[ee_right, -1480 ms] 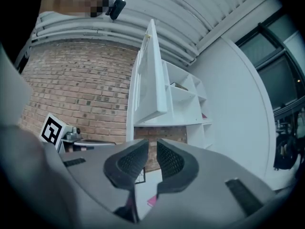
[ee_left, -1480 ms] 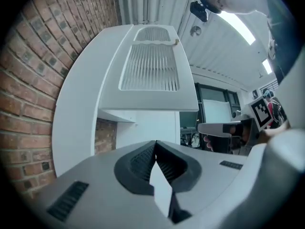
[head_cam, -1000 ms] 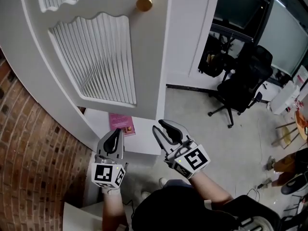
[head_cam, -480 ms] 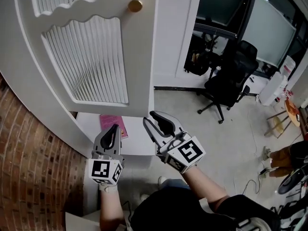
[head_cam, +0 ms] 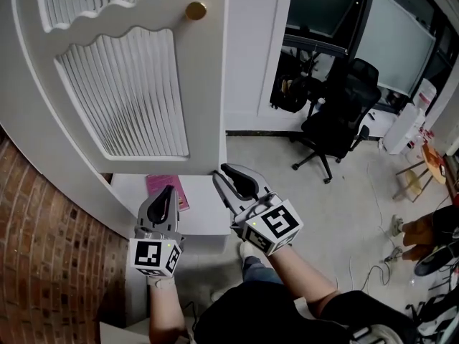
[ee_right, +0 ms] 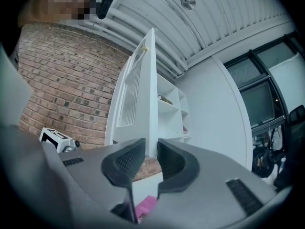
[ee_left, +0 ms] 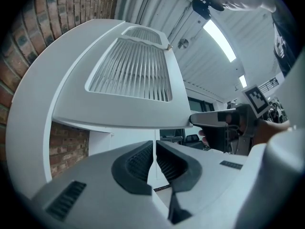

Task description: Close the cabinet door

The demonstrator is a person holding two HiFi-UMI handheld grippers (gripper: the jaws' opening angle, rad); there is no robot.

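Two grippers, one white cabinet door (head_cam: 204, 84): it hangs open above them, with two slatted panels and one brass knob (head_cam: 195, 10). Left gripper (head_cam: 169, 190) is pinched together, empty. Right gripper (head_cam: 220, 171) is slightly parted, empty, just beside the door's bottom corner.

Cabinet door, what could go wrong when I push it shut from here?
The right gripper, tongs open, sits at the thin lower corner of the cabinet door, so a push there might slip off the edge. The left gripper, tongs shut, hangs just below the door's bottom edge and may get clipped as it swings.
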